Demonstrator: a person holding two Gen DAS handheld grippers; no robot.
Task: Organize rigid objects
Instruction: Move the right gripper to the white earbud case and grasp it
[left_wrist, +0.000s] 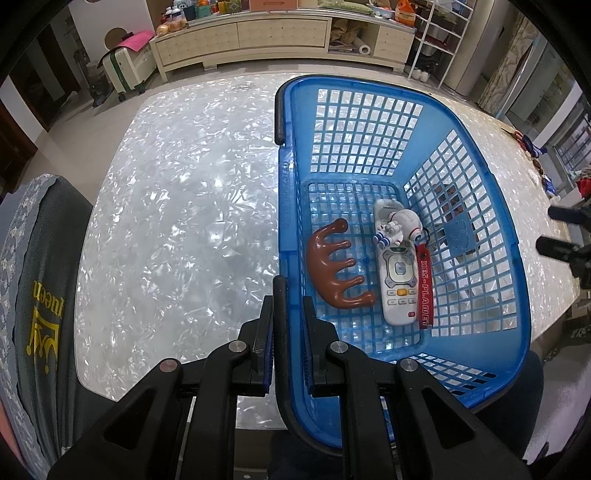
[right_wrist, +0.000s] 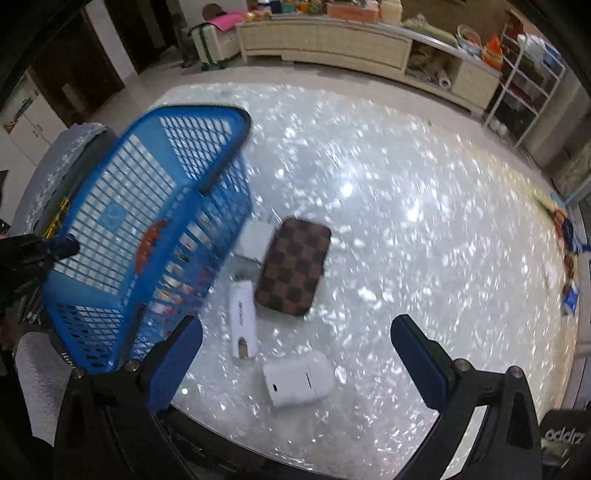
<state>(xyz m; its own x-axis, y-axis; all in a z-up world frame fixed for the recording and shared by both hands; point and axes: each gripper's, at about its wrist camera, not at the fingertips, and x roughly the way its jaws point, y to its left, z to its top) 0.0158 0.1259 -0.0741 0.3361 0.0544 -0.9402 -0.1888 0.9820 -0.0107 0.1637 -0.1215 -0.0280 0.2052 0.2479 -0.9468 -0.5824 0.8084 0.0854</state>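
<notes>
My left gripper (left_wrist: 287, 295) is shut on the near left rim of the blue basket (left_wrist: 476, 122), which also shows tilted in the right wrist view (right_wrist: 110, 218). In the basket lie a brown claw-shaped massager (left_wrist: 336, 269), a white remote (left_wrist: 397, 273), a white astronaut toy (left_wrist: 400, 225) and a red key tag (left_wrist: 424, 284). My right gripper (right_wrist: 295, 354) is open and empty above the table. Below it lie a brown checkered case (right_wrist: 293, 266), a white stick-shaped device (right_wrist: 242, 317), a white earbud case (right_wrist: 299, 378) and a white cube (right_wrist: 256, 240).
The shiny white table (left_wrist: 177, 206) reaches to its far edge. A chair back with grey cloth (left_wrist: 33, 280) stands at the left. Small blue and red items (right_wrist: 570, 236) lie at the table's right edge. A cabinet (left_wrist: 280, 33) lines the far wall.
</notes>
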